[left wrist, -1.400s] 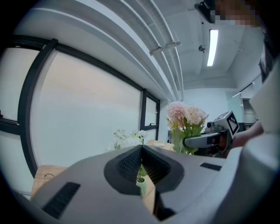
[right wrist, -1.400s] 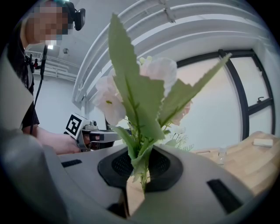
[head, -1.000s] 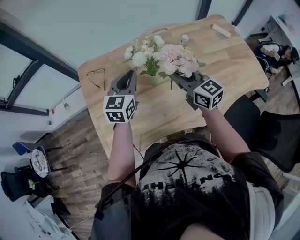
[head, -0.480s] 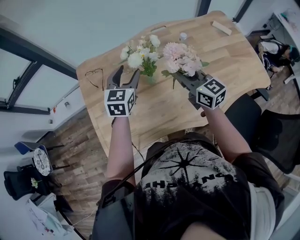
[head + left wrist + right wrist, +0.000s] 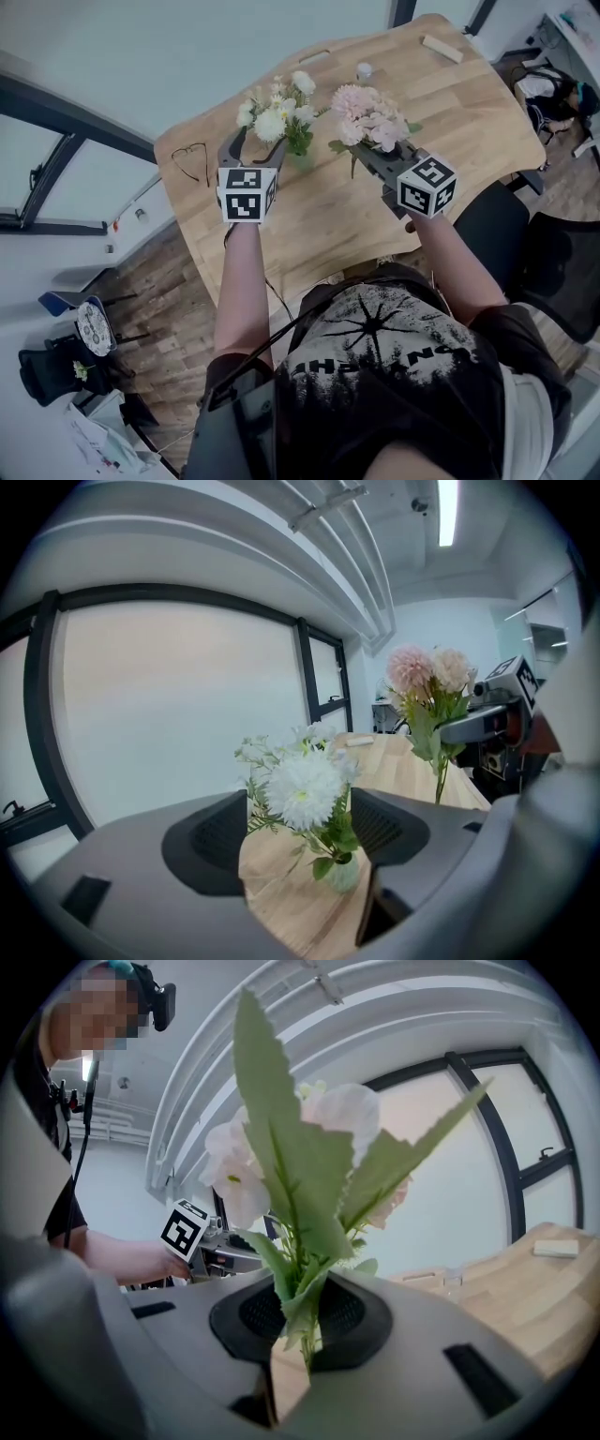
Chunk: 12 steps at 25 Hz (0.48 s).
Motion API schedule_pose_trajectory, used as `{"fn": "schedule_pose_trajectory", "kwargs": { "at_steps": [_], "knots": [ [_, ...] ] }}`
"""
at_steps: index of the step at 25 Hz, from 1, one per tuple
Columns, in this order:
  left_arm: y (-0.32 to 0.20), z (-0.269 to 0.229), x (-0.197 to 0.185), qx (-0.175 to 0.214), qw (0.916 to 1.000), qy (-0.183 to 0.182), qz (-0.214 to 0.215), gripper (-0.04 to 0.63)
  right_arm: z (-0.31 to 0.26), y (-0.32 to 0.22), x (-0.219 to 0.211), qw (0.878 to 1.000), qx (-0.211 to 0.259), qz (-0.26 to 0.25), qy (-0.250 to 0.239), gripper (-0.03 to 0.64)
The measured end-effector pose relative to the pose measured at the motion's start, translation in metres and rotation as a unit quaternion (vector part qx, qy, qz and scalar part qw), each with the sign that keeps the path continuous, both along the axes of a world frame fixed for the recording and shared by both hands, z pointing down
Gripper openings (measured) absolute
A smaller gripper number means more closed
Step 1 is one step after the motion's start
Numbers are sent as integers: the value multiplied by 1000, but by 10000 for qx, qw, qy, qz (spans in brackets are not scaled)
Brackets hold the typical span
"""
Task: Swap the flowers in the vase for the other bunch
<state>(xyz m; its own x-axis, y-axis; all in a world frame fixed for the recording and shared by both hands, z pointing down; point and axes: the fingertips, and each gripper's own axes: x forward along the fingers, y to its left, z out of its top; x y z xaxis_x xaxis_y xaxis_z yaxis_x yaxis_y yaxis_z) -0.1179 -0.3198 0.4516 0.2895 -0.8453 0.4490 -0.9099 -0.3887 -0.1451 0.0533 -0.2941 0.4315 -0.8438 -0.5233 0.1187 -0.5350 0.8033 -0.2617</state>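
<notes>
A white bunch (image 5: 275, 114) stands in a small glass vase (image 5: 302, 160) on the wooden table (image 5: 323, 220). My left gripper (image 5: 253, 143) is just left of it; its jaws have just been opening and stand wide, with nothing pressed between them. In the left gripper view the white bunch (image 5: 305, 785) and vase (image 5: 343, 870) show ahead through the gap between the pads (image 5: 212, 842). My right gripper (image 5: 377, 156) is shut on the stems of the pink bunch (image 5: 367, 116), held upright to the right of the vase. The stems (image 5: 305, 1335) are pinched between its jaws.
Spectacles (image 5: 192, 159) lie at the table's left edge. A small glass (image 5: 364, 70) and a wooden block (image 5: 441, 49) sit at the far side. A black chair (image 5: 539, 272) stands to the right, and the window wall runs behind the table.
The left gripper's jaws went from shut to wide open and it moved closer to the white bunch. The right gripper drifted slightly right with the pink bunch.
</notes>
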Motion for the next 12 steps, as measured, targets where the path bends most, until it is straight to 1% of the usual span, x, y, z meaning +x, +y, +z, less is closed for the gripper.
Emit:
{"fn": "schedule_pose_trajectory", "kwargs": {
  "at_steps": [4,12],
  "knots": [
    [-4,6,2,-129,9997,-155,104,334,1,1,1,10000,-22,0,4,44],
    [-8,15,7,-238,9994,-166,203,333,6,1,6,10000,-65,30,61,44]
  ]
}}
